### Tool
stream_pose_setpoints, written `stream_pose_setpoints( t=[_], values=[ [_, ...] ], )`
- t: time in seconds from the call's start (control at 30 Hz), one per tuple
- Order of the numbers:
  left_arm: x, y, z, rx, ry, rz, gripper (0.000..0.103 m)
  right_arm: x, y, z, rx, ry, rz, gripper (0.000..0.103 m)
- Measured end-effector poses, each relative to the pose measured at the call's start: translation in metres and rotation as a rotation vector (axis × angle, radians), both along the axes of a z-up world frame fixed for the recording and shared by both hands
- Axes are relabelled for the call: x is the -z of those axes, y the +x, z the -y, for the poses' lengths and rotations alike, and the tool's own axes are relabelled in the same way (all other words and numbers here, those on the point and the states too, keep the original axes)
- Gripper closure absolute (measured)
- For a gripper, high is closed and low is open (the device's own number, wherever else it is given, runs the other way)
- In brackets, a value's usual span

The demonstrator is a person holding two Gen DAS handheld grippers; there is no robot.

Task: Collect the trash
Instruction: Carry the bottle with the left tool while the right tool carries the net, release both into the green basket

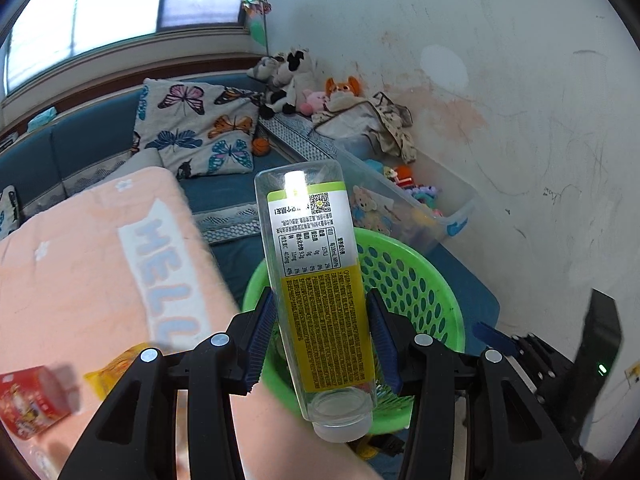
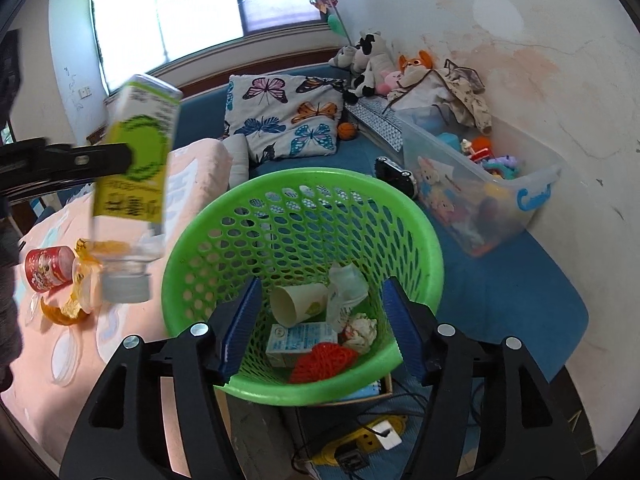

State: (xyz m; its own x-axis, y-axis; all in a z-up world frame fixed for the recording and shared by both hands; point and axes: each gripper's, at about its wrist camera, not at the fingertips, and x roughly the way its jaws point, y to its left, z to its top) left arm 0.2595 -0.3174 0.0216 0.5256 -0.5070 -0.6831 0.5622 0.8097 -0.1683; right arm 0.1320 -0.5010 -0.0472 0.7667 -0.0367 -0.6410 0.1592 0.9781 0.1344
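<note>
My left gripper (image 1: pixel 322 334) is shut on a clear plastic bottle (image 1: pixel 320 280) with a yellow-green label, held cap-down above the near rim of the green mesh basket (image 1: pixel 408 280). In the right wrist view the bottle (image 2: pixel 132 184) hangs left of the basket (image 2: pixel 304 208), held by the left gripper's black finger (image 2: pixel 100 160). My right gripper (image 2: pixel 322 328) is open and empty over the basket. Inside the basket lie a paper cup (image 2: pixel 296 304), a milk carton (image 2: pixel 300 340), crumpled paper (image 2: pixel 360 330) and a red net (image 2: pixel 322 362).
A red can (image 2: pixel 50 270) and orange wrappers (image 2: pixel 84 280) lie on the pink blanket (image 2: pixel 120 340). A clear toy bin (image 2: pixel 480 188), butterfly pillow (image 2: pixel 284 116) and plush toys (image 2: pixel 376 64) sit on the blue sofa. A power strip (image 2: pixel 360 444) lies below.
</note>
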Motion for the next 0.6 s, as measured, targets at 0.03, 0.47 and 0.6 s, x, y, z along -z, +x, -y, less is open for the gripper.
stream_pose_setpoints(
  t=[0.03, 0.47, 0.6],
  values=[
    [0.003, 0.002, 0.005, 0.003, 0.004, -0.004, 0.058, 0.001, -0.002, 0.000, 0.002, -0.001, 0.000, 0.039],
    [0.027, 0.018, 0.050, 0.042, 0.012, -0.045, 0.056, 0.011, -0.012, 0.007, 0.033, 0.013, -0.019, 0.037],
    [0.025, 0.015, 0.056, 0.060, 0.014, -0.039, 0.055, 0.015, -0.014, 0.009, 0.039, 0.017, -0.027, 0.037]
  ],
)
